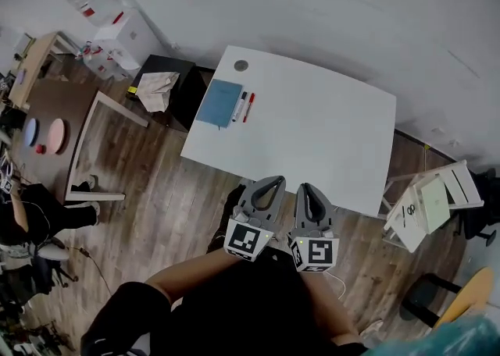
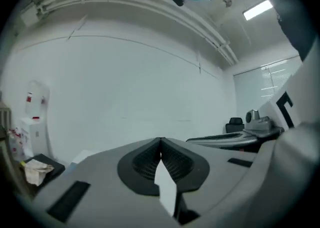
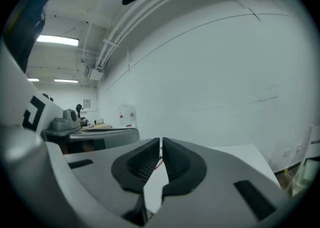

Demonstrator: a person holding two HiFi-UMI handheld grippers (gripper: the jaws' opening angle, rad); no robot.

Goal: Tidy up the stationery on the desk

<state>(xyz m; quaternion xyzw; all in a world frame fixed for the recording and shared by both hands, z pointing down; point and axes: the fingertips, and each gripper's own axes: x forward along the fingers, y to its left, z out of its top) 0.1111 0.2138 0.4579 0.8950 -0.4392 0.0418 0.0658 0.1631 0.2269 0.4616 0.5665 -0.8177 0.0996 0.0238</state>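
Hovering left gripper (image 1: 272, 183), right gripper (image 1: 306, 189) at near tabletop (image 1: 328, 128) edge, fingers (image 2: 144, 161) pressed together, empty. We log notebook (image 1: 219, 102), marker (image 1: 240, 105), red pen (image 1: 248, 107) far-left, long axes pointing away; left gripper nearer.

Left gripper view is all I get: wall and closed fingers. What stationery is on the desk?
Observer: The head view shows a blue notebook at the far left corner of the desk. A black-and-white marker and a red pen lie side by side just right of it.
Operator: Right gripper holding anything?
Observer: No. The right gripper is empty, with its fingers closed to a thin slit. It is next to the left gripper, short of the desk's near edge.
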